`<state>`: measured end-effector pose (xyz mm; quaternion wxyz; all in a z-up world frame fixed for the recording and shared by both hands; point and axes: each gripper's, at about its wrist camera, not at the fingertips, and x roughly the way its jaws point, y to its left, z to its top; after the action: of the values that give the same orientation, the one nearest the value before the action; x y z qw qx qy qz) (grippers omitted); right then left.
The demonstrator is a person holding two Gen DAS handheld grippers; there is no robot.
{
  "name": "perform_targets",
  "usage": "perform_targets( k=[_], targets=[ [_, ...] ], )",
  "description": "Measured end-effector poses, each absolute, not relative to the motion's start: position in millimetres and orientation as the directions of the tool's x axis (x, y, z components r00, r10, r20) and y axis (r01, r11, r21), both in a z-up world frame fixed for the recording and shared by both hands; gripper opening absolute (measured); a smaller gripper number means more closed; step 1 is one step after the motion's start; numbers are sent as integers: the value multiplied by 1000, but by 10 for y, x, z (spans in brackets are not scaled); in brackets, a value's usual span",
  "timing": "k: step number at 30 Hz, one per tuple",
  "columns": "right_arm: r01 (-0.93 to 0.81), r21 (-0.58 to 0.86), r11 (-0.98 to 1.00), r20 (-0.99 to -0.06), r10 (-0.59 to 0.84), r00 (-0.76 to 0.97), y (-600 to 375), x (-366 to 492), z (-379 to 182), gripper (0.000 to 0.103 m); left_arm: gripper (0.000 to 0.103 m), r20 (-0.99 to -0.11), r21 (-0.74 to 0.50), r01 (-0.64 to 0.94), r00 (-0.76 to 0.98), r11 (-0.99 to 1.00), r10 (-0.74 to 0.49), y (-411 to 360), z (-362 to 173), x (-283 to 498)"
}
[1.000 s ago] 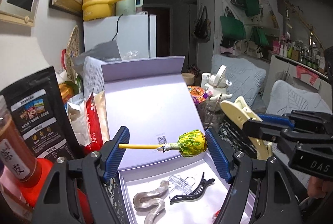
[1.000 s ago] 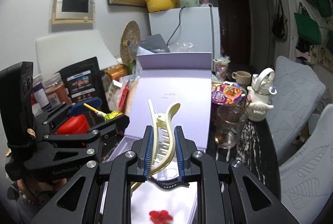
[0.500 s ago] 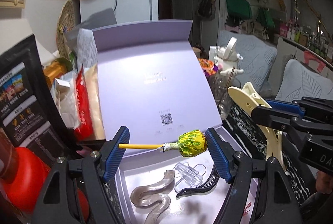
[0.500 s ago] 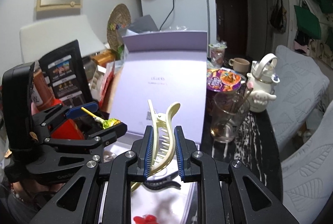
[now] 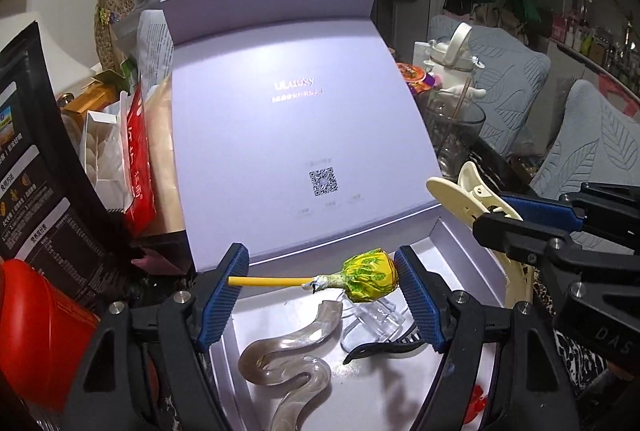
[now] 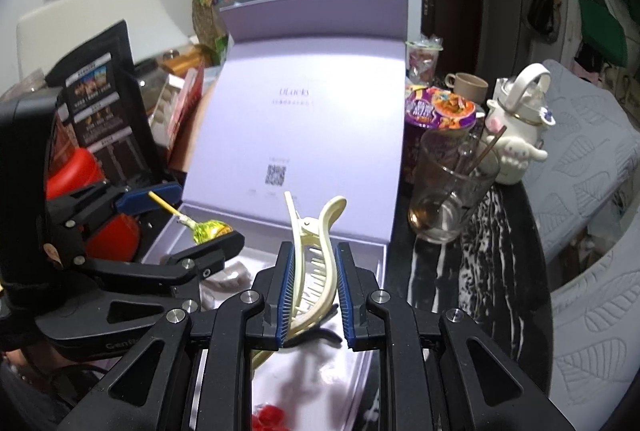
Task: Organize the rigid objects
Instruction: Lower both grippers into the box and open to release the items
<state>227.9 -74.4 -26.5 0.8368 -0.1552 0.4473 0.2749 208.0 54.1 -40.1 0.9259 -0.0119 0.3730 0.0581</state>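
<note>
My left gripper is shut on a lollipop with a yellow-green wrapper and yellow stick, held crosswise between the blue pads above the open lilac box. My right gripper is shut on a cream hair claw clip, which sticks up from the pads over the box's right side; it also shows as the cream clip in the left wrist view. Inside the box lie a clear wavy hair clip, a small transparent clip, a black claw clip and something red.
The box's raised lid stands behind the tray. Left of it are snack bags, a black pouch and a red container. Right of the box stand a glass, a noodle cup and a white kettle on the dark marbled table.
Both grippers have sunk toward the box and tipped downward, so the tray and its clips look larger and nearer. Each grip is unchanged.
</note>
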Motion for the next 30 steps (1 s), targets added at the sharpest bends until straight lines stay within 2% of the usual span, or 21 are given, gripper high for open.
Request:
perform_targets(
  k=[8, 12, 30],
  targets=[
    [-601, -28, 799, -844, 303, 442, -715, 2255, -269, 21, 75, -710, 33, -114, 697, 993, 103, 509, -389, 2105],
    [-587, -33, 809, -842, 294, 453, -744, 2266, -224, 32, 80, -734, 15, -121, 673, 993, 93, 522, -395, 2122],
    [-581, -44, 813, -806, 315, 501, -803, 2089, 77, 32, 81, -664, 33, -133, 738, 991, 121, 492, -10, 1844]
  ],
)
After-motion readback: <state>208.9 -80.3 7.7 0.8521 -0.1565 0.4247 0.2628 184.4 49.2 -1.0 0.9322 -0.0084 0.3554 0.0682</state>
